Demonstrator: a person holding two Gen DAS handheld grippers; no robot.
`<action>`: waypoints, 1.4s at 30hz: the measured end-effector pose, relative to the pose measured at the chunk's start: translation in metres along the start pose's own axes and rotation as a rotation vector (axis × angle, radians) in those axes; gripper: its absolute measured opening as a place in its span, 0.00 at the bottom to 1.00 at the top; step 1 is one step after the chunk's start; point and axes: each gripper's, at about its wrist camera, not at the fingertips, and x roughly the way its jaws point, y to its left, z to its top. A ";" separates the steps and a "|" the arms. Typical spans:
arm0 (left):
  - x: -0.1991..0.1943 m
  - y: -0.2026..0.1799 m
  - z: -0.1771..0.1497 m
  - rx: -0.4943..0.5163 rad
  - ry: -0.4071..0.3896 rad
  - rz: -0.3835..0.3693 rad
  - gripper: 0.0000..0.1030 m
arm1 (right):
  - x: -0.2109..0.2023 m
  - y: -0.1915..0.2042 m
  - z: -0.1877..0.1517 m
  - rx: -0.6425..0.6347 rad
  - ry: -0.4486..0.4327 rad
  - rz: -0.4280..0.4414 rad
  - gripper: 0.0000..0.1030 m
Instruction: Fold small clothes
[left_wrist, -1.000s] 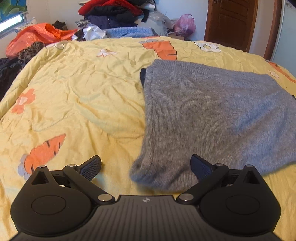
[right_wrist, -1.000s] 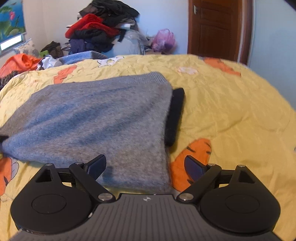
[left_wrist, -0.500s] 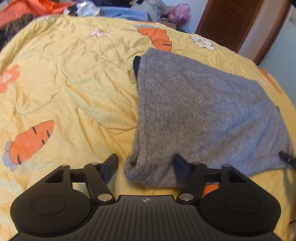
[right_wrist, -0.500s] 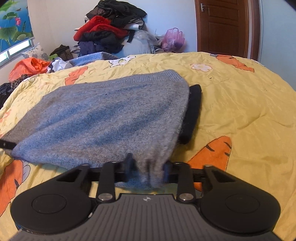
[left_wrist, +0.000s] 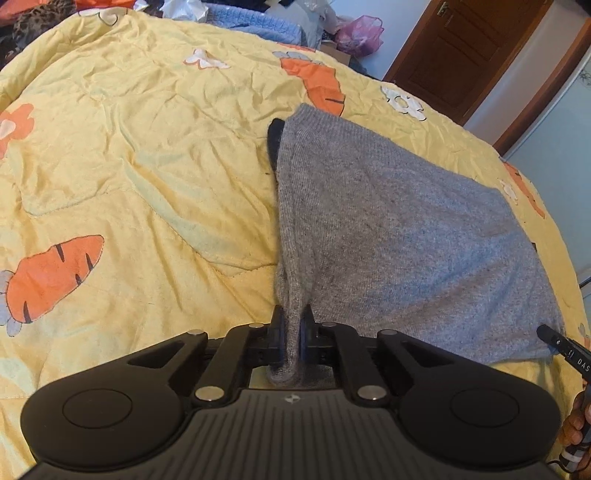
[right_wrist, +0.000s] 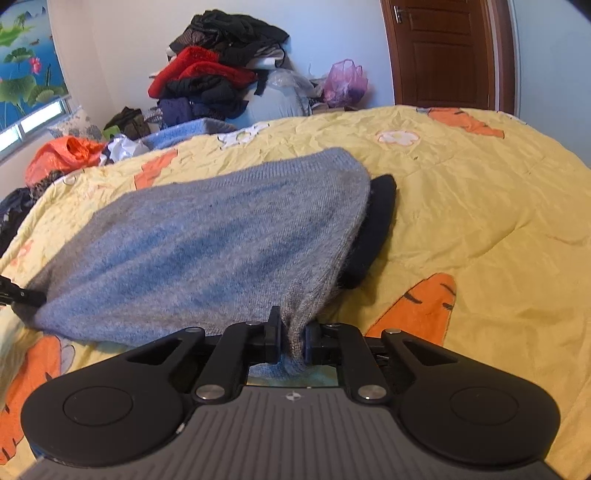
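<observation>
A grey knitted garment (left_wrist: 406, 229) lies flat on the yellow carrot-print quilt (left_wrist: 147, 147), with a dark piece (left_wrist: 275, 136) showing under its far corner. My left gripper (left_wrist: 291, 317) has its jaws closing, the pads pinching the near left corner of the knit, which bunches between them. In the right wrist view my right gripper (right_wrist: 291, 325) also has its jaws closing, the pads pressing the near right corner of the grey garment (right_wrist: 221, 251). The dark piece (right_wrist: 373, 229) sticks out beside it. Each gripper's tip shows at the other view's edge.
A tall pile of clothes (right_wrist: 221, 74) and a pink bag (right_wrist: 345, 83) stand beyond the bed's far edge. A brown door (right_wrist: 443, 51) is at the back right. A blue knit (right_wrist: 184, 134) and an orange bag (right_wrist: 62, 155) lie at the far left.
Both grippers went from wide open to closed on the garment's near corners. The left one tipped further down and the cloth now bunches up between its pads.
</observation>
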 end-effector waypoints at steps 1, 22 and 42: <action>-0.003 -0.001 0.000 0.009 -0.006 0.000 0.06 | -0.003 0.000 0.001 -0.002 -0.007 0.000 0.15; -0.074 -0.005 -0.055 0.119 -0.044 -0.032 0.06 | -0.092 0.006 -0.005 -0.011 -0.078 0.102 0.13; -0.121 -0.004 -0.163 0.209 0.032 -0.042 0.05 | -0.185 -0.005 -0.097 -0.005 -0.059 0.152 0.13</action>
